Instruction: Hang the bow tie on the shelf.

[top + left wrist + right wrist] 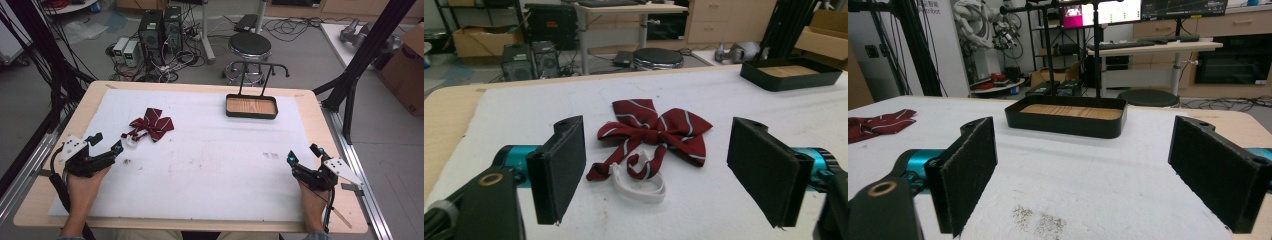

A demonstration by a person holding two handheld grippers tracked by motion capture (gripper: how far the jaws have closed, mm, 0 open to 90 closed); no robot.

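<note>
A dark red bow tie (152,124) with white stripes and a white strap (131,140) lies on the white mat (210,165) at the left. My left gripper (106,141) stands open just short of it, and in the left gripper view the bow tie (655,132) and its strap (640,186) lie ahead between the open jaws (664,175). My right gripper (304,154) rests open near the mat's right edge, facing a black tray (251,106) with a wooden floor and a tall black rack. That tray (1068,117) sits ahead in the right gripper view, with the open gripper (1108,170) holding nothing.
The mat covers most of a wooden table (35,200). Faint dirty marks (270,155) speckle the mat. Beyond the far edge stand a round stool (249,47), computer towers (159,27) and tangled cables. A cardboard box (407,70) sits off to the right.
</note>
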